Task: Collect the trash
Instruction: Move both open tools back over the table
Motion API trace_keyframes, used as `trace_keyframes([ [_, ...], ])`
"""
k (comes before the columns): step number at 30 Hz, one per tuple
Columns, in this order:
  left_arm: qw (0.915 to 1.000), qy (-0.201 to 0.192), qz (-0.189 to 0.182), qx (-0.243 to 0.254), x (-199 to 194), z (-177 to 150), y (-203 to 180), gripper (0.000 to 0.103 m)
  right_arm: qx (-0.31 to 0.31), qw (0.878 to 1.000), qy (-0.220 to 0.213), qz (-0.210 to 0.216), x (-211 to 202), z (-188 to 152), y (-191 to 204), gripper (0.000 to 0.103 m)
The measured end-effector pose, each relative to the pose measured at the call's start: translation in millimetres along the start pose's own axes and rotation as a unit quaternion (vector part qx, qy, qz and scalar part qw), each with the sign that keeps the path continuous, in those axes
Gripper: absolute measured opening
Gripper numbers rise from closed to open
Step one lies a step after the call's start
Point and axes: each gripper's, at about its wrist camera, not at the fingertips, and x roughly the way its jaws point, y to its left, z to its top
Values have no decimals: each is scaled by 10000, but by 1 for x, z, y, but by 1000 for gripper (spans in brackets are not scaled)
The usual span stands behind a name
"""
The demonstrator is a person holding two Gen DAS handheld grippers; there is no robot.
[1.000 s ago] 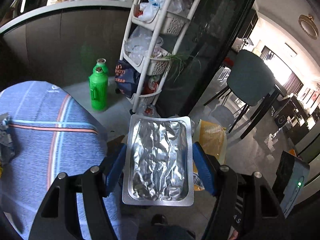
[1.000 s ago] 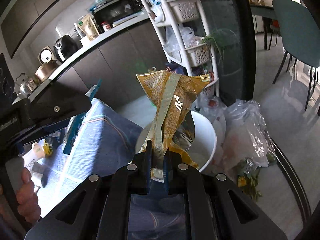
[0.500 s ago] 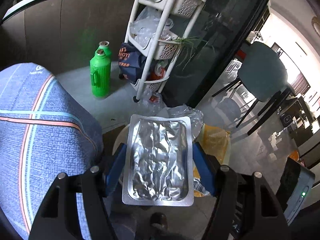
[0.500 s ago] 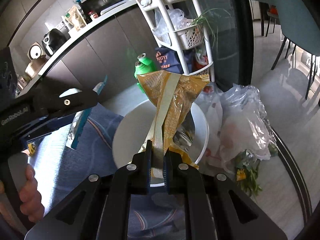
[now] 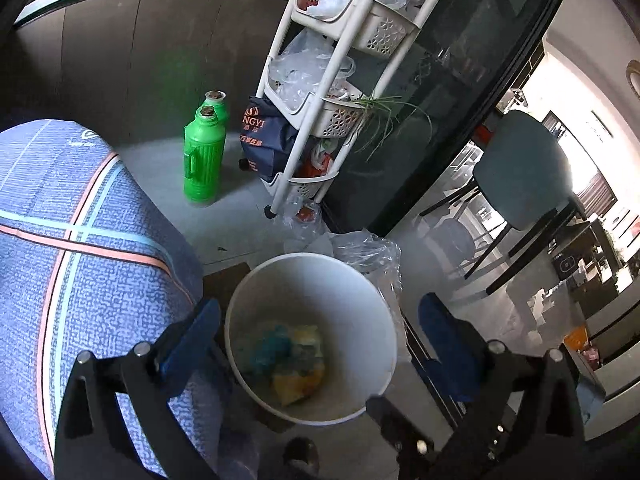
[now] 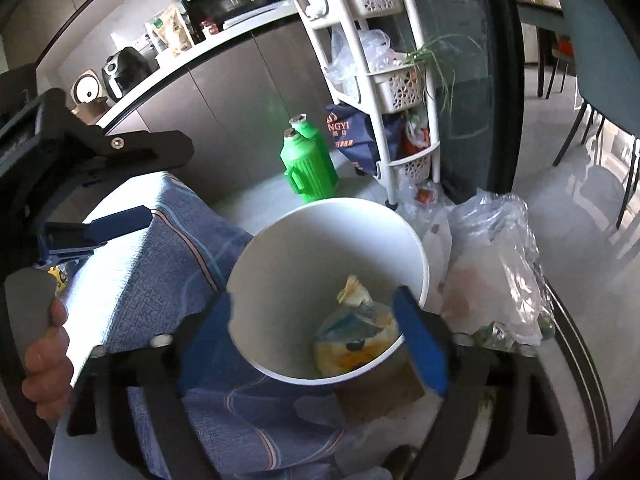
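A white bin point(image 5: 280, 264) stands on the floor beside the cloth-covered table, right under both grippers. Crumpled trash point(image 5: 292, 360) lies at its bottom, with a yellow wrapper point(image 6: 352, 356) among it. My left gripper point(image 5: 318, 340) hangs over the bin with its jaws opening wide, and nothing is between the blue pads. My right gripper point(image 6: 314, 344) is also above the bin point(image 6: 300, 264), its jaws opening and empty. In the right wrist view the left gripper's blue finger point(image 6: 116, 220) shows at the left, held by a person's hand point(image 6: 44, 368).
The blue striped tablecloth point(image 5: 80, 260) drapes left of the bin. Two green bottles point(image 5: 202, 160) and a white basket rack point(image 5: 320, 120) stand behind it. Clear plastic bags point(image 6: 496, 272) sit at its right. A teal chair point(image 5: 524, 168) is farther right.
The left gripper let go of the foil tray and the right let go of the yellow wrapper. Both jaws have spread wide. Both hands sank lower over the bin.
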Motion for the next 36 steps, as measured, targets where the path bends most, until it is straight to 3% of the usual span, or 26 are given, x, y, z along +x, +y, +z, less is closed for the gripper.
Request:
trace_keyframes([
  [19,9996,-221,53,158,-41,-3,-6,99,-131,9998,-153,55,-26,3,20,94],
  [28,9986,-458,218,157,-86,-7,-6,99,-293,9990,-295,154,-52,7,44,94],
  [36,9968,-600,515,-112,-138,-26,19,99,-592,9966,-389,415,-78,9,80,94],
])
